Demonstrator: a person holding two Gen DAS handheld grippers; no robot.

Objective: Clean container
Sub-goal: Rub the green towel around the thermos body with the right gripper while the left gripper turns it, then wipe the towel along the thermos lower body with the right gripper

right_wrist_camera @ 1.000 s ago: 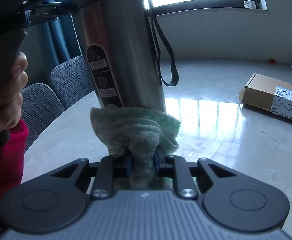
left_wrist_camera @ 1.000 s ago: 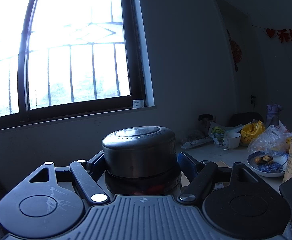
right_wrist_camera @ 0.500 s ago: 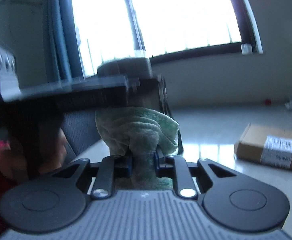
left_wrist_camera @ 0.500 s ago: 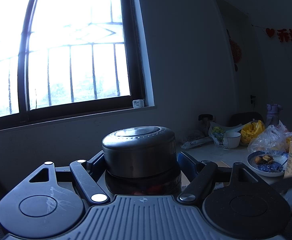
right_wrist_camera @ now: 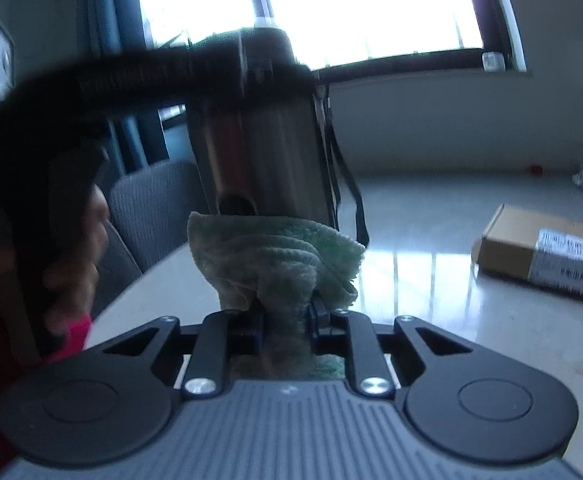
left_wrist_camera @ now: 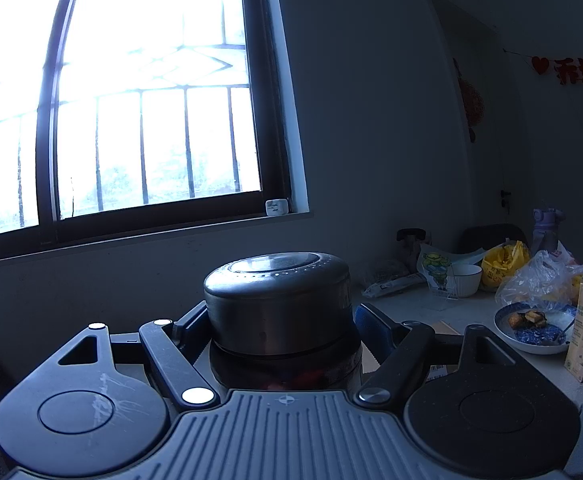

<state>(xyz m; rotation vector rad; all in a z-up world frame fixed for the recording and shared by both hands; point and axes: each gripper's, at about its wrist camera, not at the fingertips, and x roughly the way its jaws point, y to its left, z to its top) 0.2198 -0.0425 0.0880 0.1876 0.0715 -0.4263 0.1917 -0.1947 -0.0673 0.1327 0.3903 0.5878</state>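
The container is a tall stainless-steel flask with a dark lid and a black strap. My left gripper is shut on the flask just under the lid and holds it upright above the table. My right gripper is shut on a crumpled green cloth. The cloth presses against the flask's side, below the left gripper. The right wrist view is blurred.
A cardboard box lies on the glossy pale table at the right. At the table's far end are a blue plate of food, a white bowl, plastic bags, a carton and bottles. Grey chairs stand at the left.
The right gripper with the cloth went up the flask's side toward the lid, then came back down. The left gripper and flask have held still.
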